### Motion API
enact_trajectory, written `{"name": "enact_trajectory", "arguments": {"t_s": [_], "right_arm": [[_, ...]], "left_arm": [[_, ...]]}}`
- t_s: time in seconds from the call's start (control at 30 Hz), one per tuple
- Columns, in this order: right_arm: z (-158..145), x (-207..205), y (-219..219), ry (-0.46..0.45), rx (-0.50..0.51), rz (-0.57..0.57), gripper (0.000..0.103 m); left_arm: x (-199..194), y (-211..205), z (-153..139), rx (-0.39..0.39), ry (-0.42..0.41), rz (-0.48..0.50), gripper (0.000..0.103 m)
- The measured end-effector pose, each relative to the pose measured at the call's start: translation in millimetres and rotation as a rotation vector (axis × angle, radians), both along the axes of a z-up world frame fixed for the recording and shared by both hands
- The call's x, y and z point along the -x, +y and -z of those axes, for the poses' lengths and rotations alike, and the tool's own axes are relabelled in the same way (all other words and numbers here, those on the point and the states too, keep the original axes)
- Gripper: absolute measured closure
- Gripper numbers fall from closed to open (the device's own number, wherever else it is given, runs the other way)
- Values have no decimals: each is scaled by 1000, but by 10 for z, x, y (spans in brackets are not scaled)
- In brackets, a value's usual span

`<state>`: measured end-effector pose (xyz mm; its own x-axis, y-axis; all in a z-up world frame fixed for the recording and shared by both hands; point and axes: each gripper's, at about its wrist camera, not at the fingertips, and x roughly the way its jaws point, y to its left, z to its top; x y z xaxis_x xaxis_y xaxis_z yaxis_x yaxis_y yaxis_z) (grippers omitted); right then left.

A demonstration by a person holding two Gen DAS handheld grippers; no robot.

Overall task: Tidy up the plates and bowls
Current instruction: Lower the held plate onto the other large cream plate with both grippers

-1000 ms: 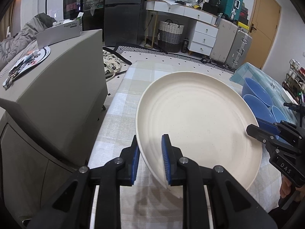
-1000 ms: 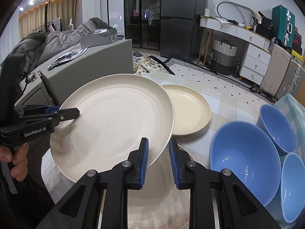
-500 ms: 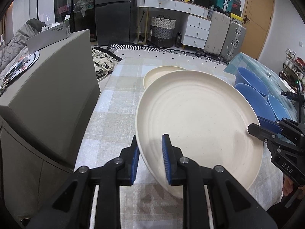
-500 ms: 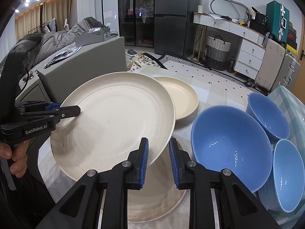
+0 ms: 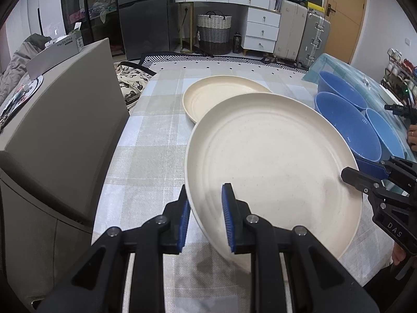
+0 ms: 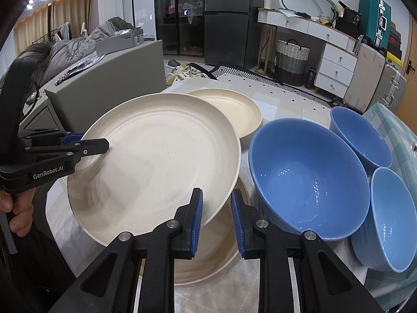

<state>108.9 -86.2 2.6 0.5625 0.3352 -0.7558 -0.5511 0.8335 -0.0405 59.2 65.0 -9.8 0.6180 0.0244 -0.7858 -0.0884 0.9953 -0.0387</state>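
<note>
Now the large cream plate (image 5: 273,161) is off the desk (image 5: 153,140), carried between both tools and tilted. The left hand-held gripper (image 5: 206,221) is clamped on the plate's rim at its near left edge: in the left wrist view one blue pad sits under the rim and the other lies on the upper face, with the plate spreading away up and to the right from the fingers. The right hand-held gripper (image 6: 216,221) is clamped on the opposite side of the same rim; in the right wrist view the plate (image 6: 156,161) reaches away up and to the left, one pad above it and one below. Each tool shows in the other's camera, biting the far edge of the plate: the right one at the right of the left wrist view (image 5: 365,174), the left one at the left of the right wrist view (image 6: 86,146), with a hand (image 6: 15,208) around its grip.

Below the held plate, in the right wrist view, a second large plate (image 6: 213,255) lies flat on the checked cloth of the desk, mostly covered from sight. Beyond the held plate a smaller cream plate (image 5: 221,94) rests on the desk, its near edge hidden behind the raised rim. To the right stand three blue bowls: a big one (image 6: 307,182) just beside the right tool's fingers, and two smaller ones (image 6: 362,135) (image 6: 391,216) past it, close together.
</note>
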Motion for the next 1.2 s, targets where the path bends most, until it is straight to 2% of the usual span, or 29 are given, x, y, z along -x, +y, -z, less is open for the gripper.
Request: {"name": "enact_trajectory", "arguments": {"t_s": [0.47,1.2], "right_arm": [[123,-27,-71,32,37,10,81],[291,-43,-118,77,74,26,81]], "left_arm": [[-51,-169,139,-68,52,37,80],[-148,-304,302,-122,114,60,80]]}}
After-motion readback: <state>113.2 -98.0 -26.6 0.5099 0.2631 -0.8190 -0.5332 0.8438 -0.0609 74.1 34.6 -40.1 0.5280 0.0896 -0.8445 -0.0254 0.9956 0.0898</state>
